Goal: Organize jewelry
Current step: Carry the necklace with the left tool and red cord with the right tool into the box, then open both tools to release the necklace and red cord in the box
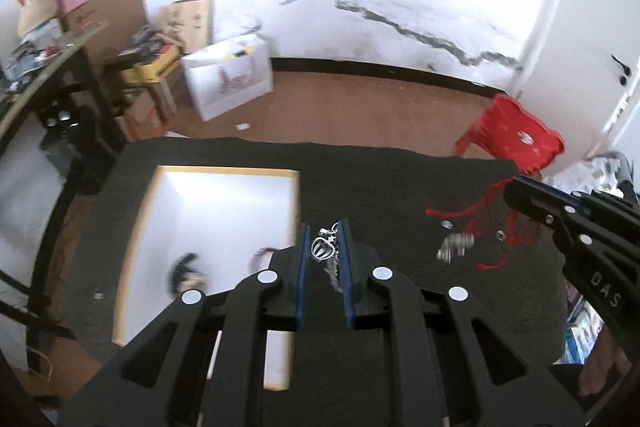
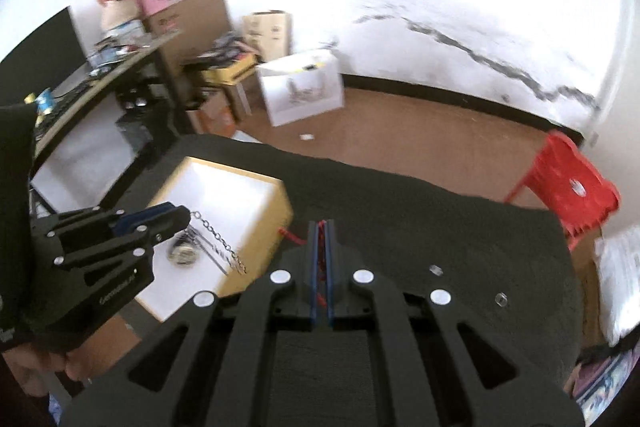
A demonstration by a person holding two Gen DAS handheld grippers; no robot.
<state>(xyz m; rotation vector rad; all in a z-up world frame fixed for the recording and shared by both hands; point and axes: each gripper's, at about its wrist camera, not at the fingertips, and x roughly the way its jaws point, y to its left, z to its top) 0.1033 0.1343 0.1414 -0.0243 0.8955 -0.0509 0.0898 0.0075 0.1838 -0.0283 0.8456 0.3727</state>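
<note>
My left gripper (image 1: 325, 227) is shut on a silver chain necklace with a round pendant (image 1: 322, 249), held above the dark table near the white tray (image 1: 216, 211). From the right wrist view the left gripper (image 2: 182, 217) hangs the chain (image 2: 218, 243) over the tray (image 2: 280, 203). My right gripper (image 2: 321, 225) is shut on a red cord (image 2: 294, 237). In the left wrist view the right gripper (image 1: 510, 193) lifts the red cord (image 1: 480, 211) with a silver charm (image 1: 454, 245) dangling.
Small silver rings (image 1: 446, 224) (image 2: 436, 270) lie on the dark table mat (image 1: 400, 179). A dark item (image 1: 186, 269) lies in the tray. A red plastic stool (image 1: 516, 133) stands beyond the table's far right. Boxes and a desk stand at the left.
</note>
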